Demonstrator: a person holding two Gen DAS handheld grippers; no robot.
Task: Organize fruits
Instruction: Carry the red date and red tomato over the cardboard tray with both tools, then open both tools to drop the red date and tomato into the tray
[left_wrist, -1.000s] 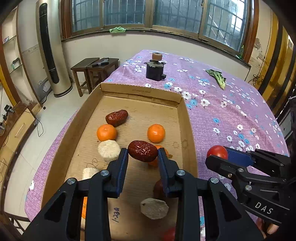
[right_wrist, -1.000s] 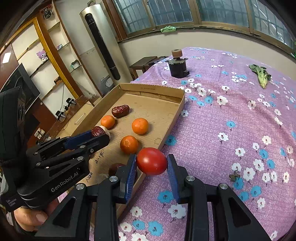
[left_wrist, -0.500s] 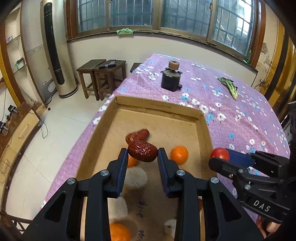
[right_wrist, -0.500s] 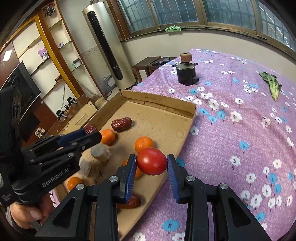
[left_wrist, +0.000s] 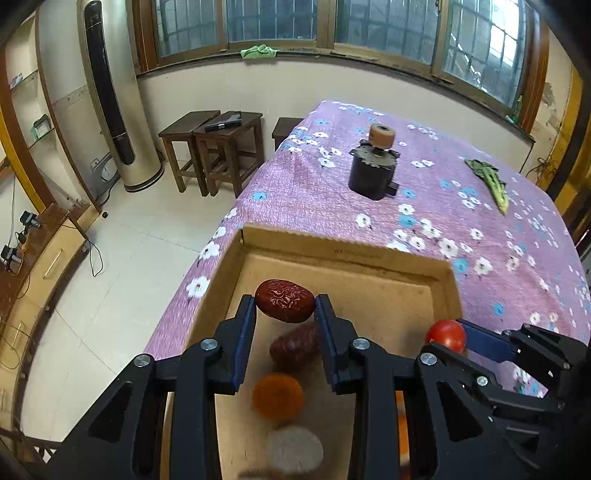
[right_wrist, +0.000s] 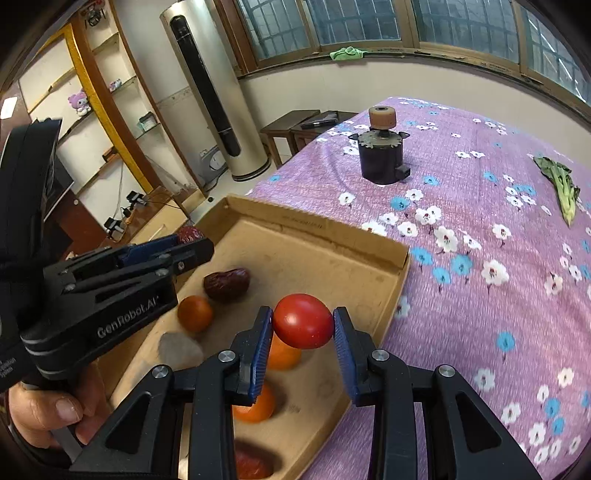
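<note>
Black motor (left_wrist: 373, 172) beyond cardboard tray (left_wrist: 347, 254)

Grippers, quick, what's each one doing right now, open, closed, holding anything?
Left gripper: closed on a red date, held above the cardboard tray.
Right gripper: closed on a tomato, held above the tray's right side.

"GenRobot.AI" in grey letters on left claw (right_wrist: 194, 243) housing; nothing else legible
</note>
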